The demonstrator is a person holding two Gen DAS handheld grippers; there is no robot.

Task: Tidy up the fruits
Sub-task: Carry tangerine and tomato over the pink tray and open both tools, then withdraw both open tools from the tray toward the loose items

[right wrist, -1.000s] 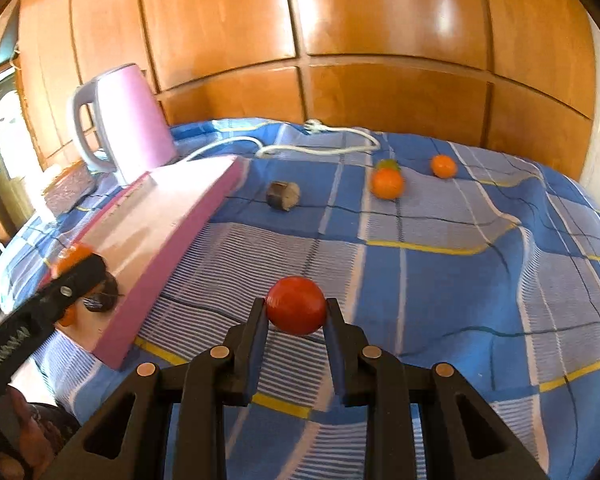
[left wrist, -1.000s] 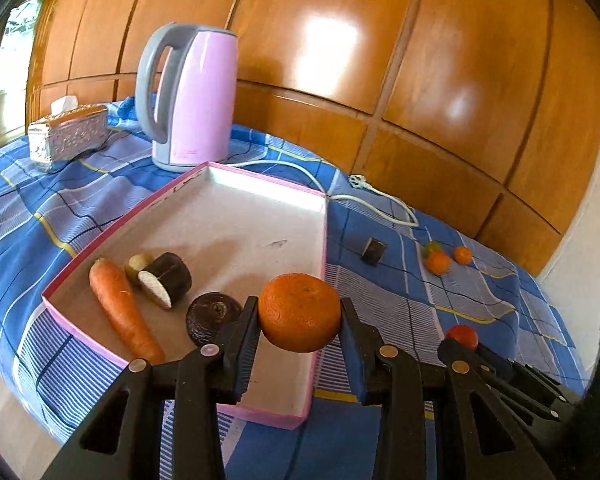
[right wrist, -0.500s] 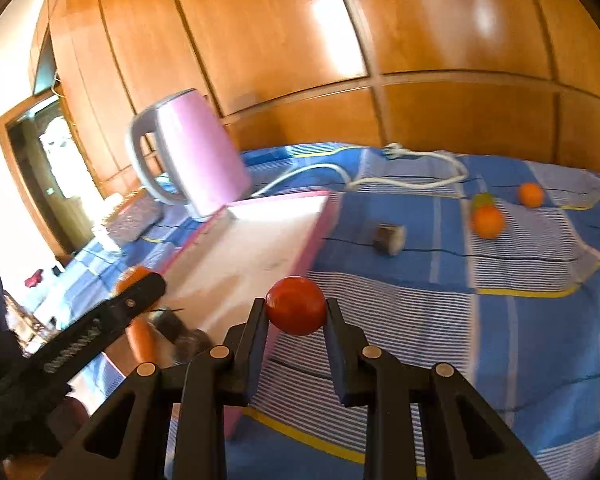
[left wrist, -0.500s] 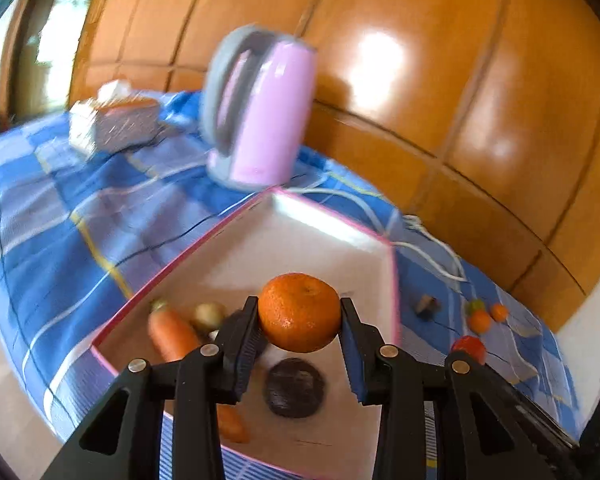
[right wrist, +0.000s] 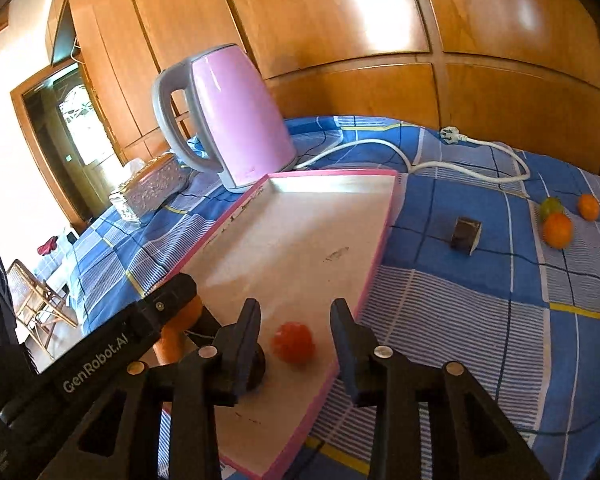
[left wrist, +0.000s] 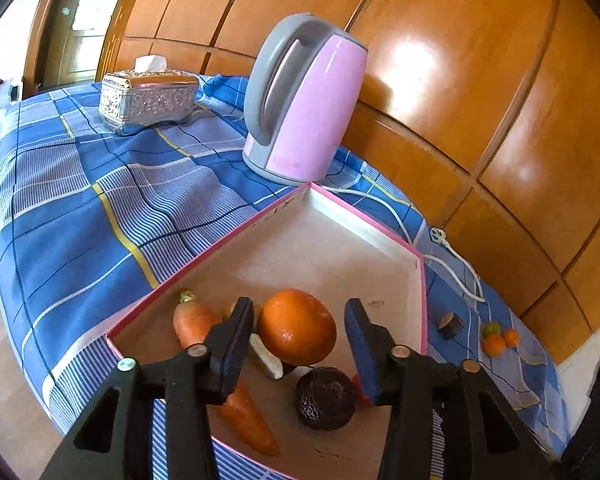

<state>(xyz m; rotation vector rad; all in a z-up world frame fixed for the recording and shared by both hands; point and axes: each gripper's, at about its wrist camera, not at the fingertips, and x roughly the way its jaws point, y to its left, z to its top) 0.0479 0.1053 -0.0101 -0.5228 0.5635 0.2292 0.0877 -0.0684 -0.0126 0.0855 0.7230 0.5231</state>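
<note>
A pink-rimmed tray (left wrist: 364, 220) (right wrist: 376, 256) lies on the blue checked cloth. My left gripper (left wrist: 298, 330) is open over its near end; a big orange (left wrist: 297, 327) sits loose between the spread fingers, apart from both pads. A carrot (left wrist: 196, 326), a cut dark piece (left wrist: 266, 360) and a dark round fruit (left wrist: 326, 398) lie below. My right gripper (right wrist: 294, 334) is open above the tray; a blurred red tomato (right wrist: 293, 343) is between its fingers, not gripped. Loose small oranges (right wrist: 557, 230) (right wrist: 589, 206) lie on the cloth at right.
A pink kettle (left wrist: 304, 100) (right wrist: 228, 116) stands behind the tray, its white cord (right wrist: 460, 164) trailing right. A silver tissue box (left wrist: 148, 98) sits far left. A dark cut piece (right wrist: 465, 235) and a green fruit (right wrist: 550, 205) lie on the cloth. Wood panelling is behind.
Both grippers moved over the tray and opened. The left let go of the big orange and the right let go of the red tomato, which now blurs below the fingers.
</note>
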